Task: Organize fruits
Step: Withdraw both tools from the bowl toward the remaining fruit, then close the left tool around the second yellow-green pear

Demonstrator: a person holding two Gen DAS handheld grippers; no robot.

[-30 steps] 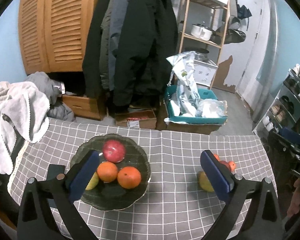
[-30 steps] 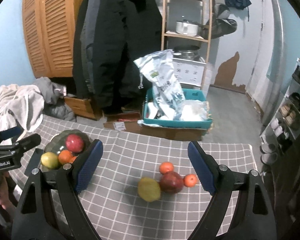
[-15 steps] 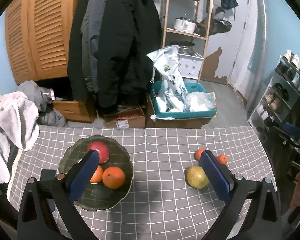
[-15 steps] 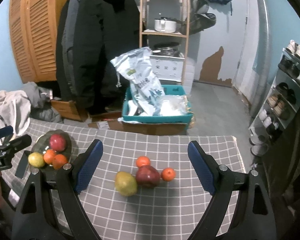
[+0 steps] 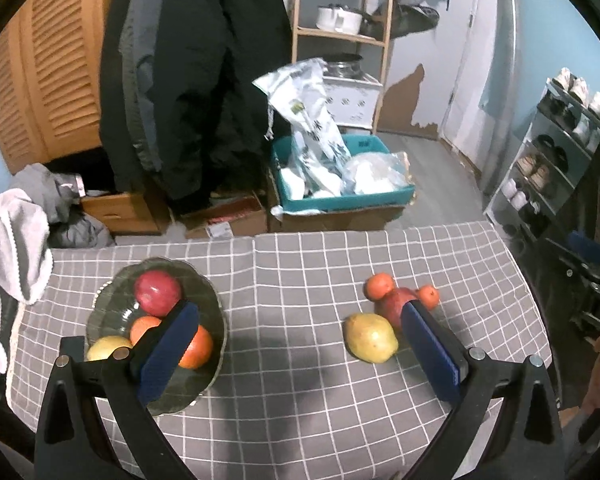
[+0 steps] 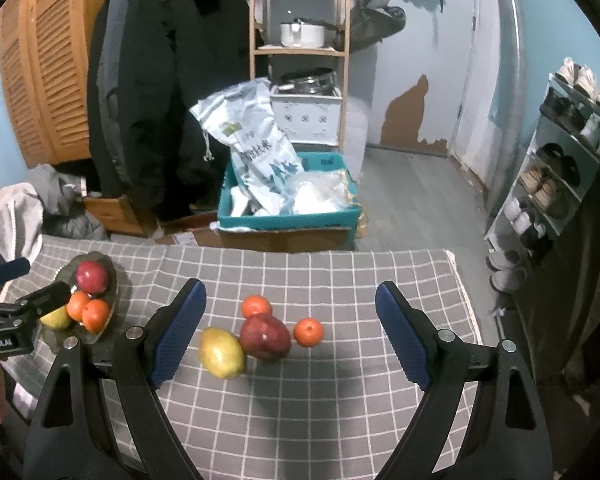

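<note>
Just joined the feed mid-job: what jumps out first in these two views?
The loose fruit cluster mid-table: a yellow pear touching a dark red apple, with two small oranges beside them, between the open right gripper fingers. To the left, a dark glass bowl already holds four fruits, partly behind the open left gripper.

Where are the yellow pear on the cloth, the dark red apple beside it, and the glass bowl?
yellow pear (image 6: 221, 353), right wrist view, middle of its skin.
dark red apple (image 6: 265, 337), right wrist view, its shiny front.
glass bowl (image 5: 121, 289), left wrist view, bare far-left rim.
</note>
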